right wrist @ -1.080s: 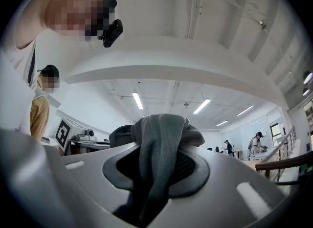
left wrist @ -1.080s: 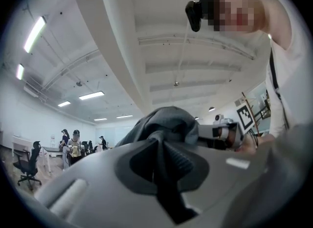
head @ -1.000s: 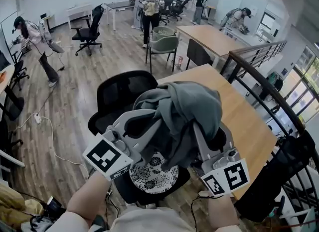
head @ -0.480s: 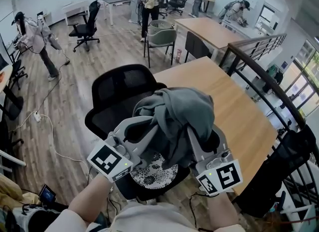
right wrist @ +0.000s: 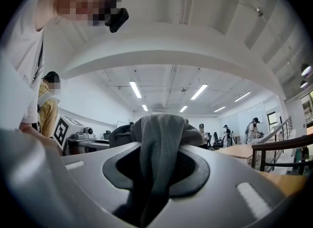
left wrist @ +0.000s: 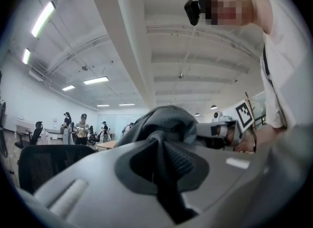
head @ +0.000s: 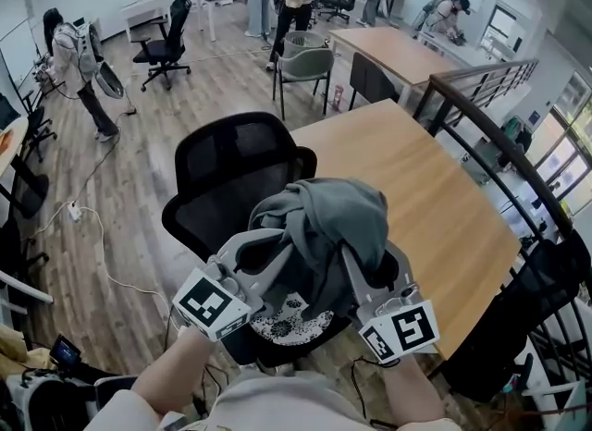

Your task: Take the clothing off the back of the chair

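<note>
A bunched grey garment (head: 331, 221) hangs in the air above the seat of a black mesh-backed office chair (head: 236, 166), clear of the chair's back. My left gripper (head: 276, 255) is shut on a fold at the bundle's left side. My right gripper (head: 359, 263) is shut on a fold at its right side. In the left gripper view the grey cloth (left wrist: 168, 124) runs down between the closed jaws. The right gripper view shows a strip of the garment (right wrist: 160, 144) pinched the same way. A black-and-white patterned cushion (head: 294, 316) lies on the seat below.
A long wooden table (head: 416, 189) stands just right of the chair, with a dark railing (head: 504, 147) beyond it. A green chair (head: 307, 67), more desks and several people are at the back. Cables (head: 88, 235) lie on the floor at left.
Both grippers have sunk together with the grey garment still held between them, and it now hangs lower over the chair seat. The people at the back have shifted.
</note>
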Motion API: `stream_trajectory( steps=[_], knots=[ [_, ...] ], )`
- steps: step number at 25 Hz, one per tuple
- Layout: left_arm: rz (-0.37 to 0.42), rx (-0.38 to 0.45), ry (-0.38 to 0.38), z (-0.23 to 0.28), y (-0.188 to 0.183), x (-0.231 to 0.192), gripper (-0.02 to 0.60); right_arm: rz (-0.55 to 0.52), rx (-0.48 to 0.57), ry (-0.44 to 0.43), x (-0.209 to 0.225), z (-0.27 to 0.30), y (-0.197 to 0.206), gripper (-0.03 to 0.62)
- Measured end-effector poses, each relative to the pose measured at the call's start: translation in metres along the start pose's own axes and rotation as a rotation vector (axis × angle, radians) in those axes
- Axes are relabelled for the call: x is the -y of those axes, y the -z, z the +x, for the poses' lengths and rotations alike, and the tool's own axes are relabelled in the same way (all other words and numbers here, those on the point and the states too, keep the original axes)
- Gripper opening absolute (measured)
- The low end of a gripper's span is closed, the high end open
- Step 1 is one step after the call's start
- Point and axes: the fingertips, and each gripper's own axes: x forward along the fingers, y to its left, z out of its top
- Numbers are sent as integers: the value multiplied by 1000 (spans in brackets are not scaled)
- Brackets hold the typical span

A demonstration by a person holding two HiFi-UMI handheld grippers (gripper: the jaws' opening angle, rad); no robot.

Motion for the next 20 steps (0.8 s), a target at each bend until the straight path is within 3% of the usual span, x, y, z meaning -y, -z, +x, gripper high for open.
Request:
stream_trajectory(
  steps=[20],
  knots=[
    [-34, -7, 9, -8, 5, 5, 28, -2, -7, -15, -8, -3, 5, 129]
  ],
)
